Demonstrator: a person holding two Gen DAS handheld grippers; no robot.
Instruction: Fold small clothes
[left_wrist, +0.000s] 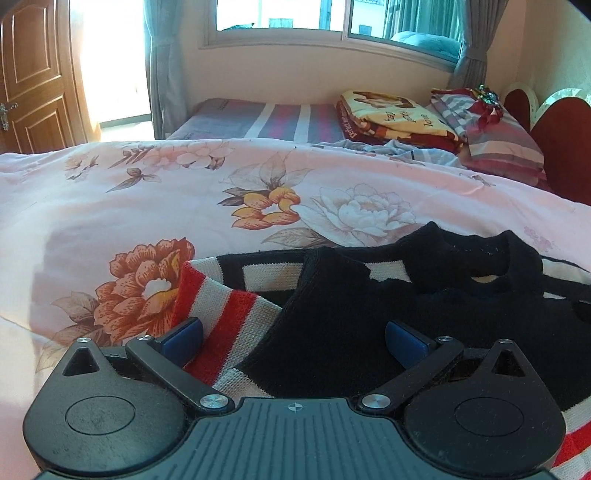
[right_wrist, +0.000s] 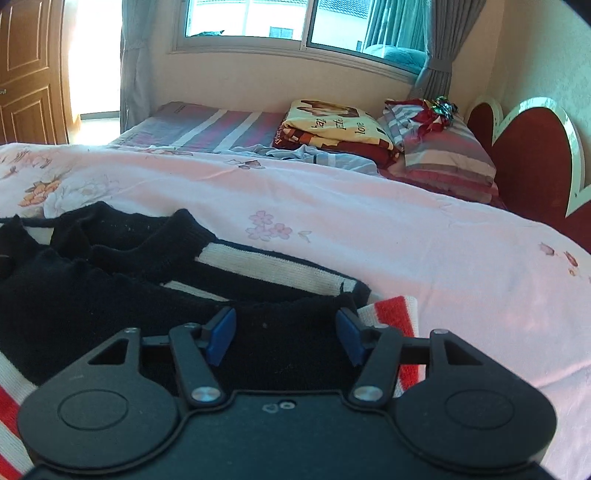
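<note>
A small black knit sweater (left_wrist: 424, 317) with red and cream stripes lies on the pink floral bedspread (left_wrist: 147, 199). Its black collar (left_wrist: 491, 266) points away from me. My left gripper (left_wrist: 293, 341) is open, low over the sweater's left side, with a striped red and cream sleeve (left_wrist: 229, 314) and black knit between its blue pads (left_wrist: 184, 338). In the right wrist view the same sweater (right_wrist: 110, 291) fills the lower left. My right gripper (right_wrist: 286, 334) is open over its black right edge, a red and cream striped part (right_wrist: 395, 314) beside its right finger.
Beyond the bedspread (right_wrist: 369, 229) are a striped mattress (left_wrist: 258, 120), a folded yellow and red blanket (left_wrist: 395, 114), striped pillows (left_wrist: 495, 144) and a red heart-shaped headboard (right_wrist: 532, 155). A window (left_wrist: 332, 18) with grey curtains is behind. A wooden door (left_wrist: 33, 74) stands at the far left.
</note>
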